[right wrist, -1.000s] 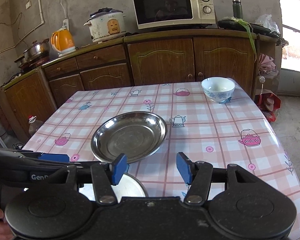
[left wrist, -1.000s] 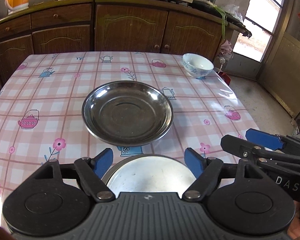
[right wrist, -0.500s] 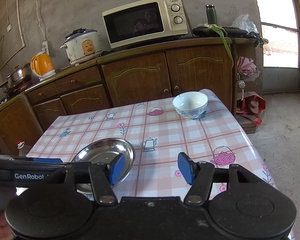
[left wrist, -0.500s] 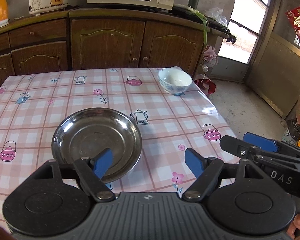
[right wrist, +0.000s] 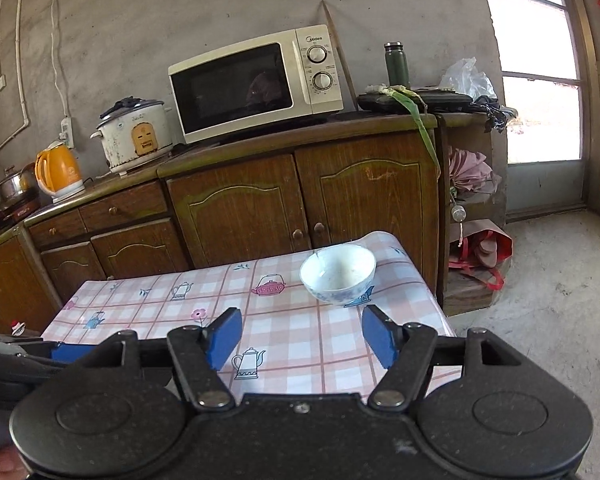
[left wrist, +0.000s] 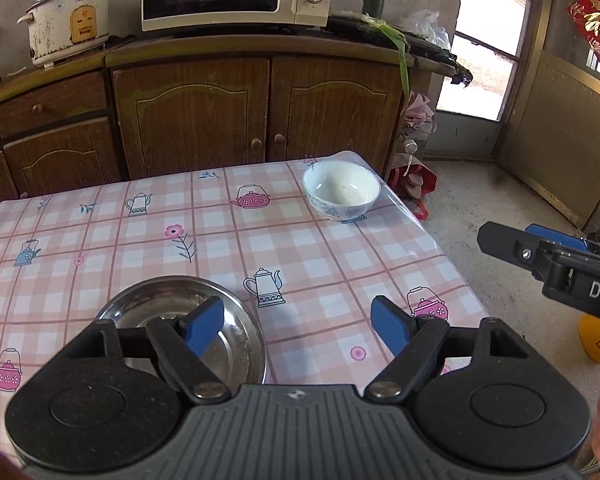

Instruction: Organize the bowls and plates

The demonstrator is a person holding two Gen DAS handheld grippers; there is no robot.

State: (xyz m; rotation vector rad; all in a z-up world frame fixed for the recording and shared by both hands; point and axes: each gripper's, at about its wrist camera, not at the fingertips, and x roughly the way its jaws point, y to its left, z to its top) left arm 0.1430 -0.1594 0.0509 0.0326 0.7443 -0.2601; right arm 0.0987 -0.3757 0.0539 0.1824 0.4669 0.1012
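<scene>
**Bowl waits at the far corner, both grippers empty**

Bowl [right wrist: 337,279] stands upright near the far right corner of the table [left wrist: 340,264], close to the edge, on a glossy checked cloth. A steel plate [left wrist: 236,332] lies nearer, partly hidden behind the left gripper [left wrist: 298,326]. That gripper's blue pads are wide apart with nothing between them. The right gripper [right wrist: 300,338] has just been opening its jaws; they too stand apart and empty, and in its view the bowl sits just beyond the pads, slightly right of centre.

The bowl looks like glazed ceramic: stiff, fairly light, smooth, and likely to chip or break if dropped or knocked off that corner. The rim seems the sensible hold, one pad inside and one outside the wall, pinched firmly since glaze is slippery. The plate is probably thin metal, tough but slick, with a low lip that offers little to grip.
</scene>
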